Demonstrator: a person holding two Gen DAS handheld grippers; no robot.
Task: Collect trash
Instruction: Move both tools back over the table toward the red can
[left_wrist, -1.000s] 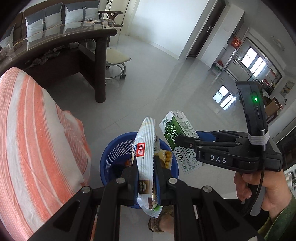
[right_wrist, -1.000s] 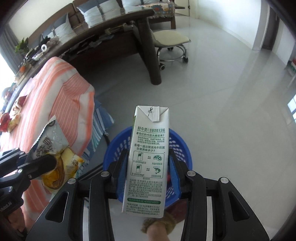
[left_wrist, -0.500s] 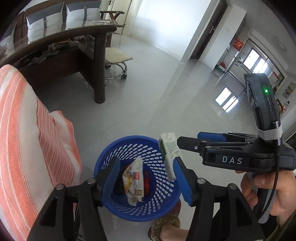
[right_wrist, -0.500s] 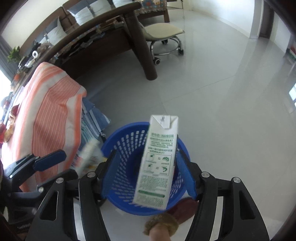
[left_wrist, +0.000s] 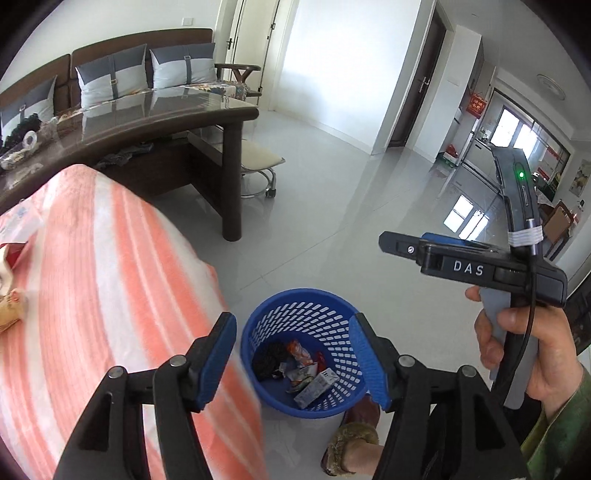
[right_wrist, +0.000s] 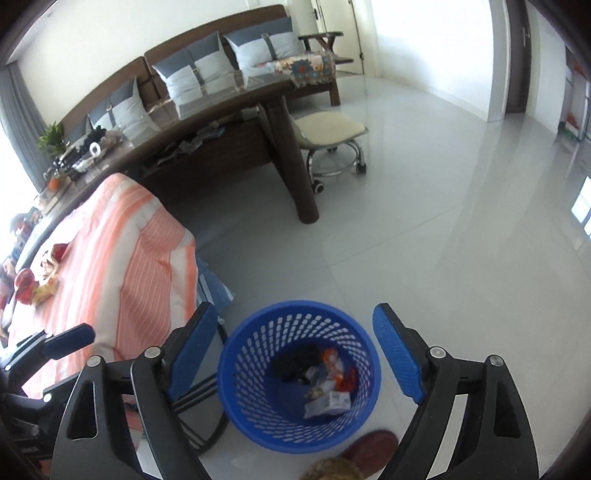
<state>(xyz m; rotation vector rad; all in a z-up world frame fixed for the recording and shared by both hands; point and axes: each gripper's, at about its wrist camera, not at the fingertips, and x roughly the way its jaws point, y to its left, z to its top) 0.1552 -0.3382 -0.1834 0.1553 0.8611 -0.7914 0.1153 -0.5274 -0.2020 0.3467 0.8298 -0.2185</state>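
We see a bright daylit room. In the left wrist view, light pours from windows (left_wrist: 517, 133) at two o'clock and mirrors as glare on the floor (left_wrist: 465, 218). In the right wrist view, a window at nine o'clock burns out white, and the picture looks softer, slightly hazy. Both views bow hard at the rim, with black corners. The cloth (left_wrist: 236, 413) smears at six o'clock.

A blue perforated basket (right_wrist: 236, 369) stands on glossy pale-grey floor tiles (right_wrist: 424, 221) beside an orange-and-white striped cloth (left_wrist: 110, 266), near a dark-brown desk (left_wrist: 147, 129) and grey-and-white cushions (left_wrist: 110, 74).
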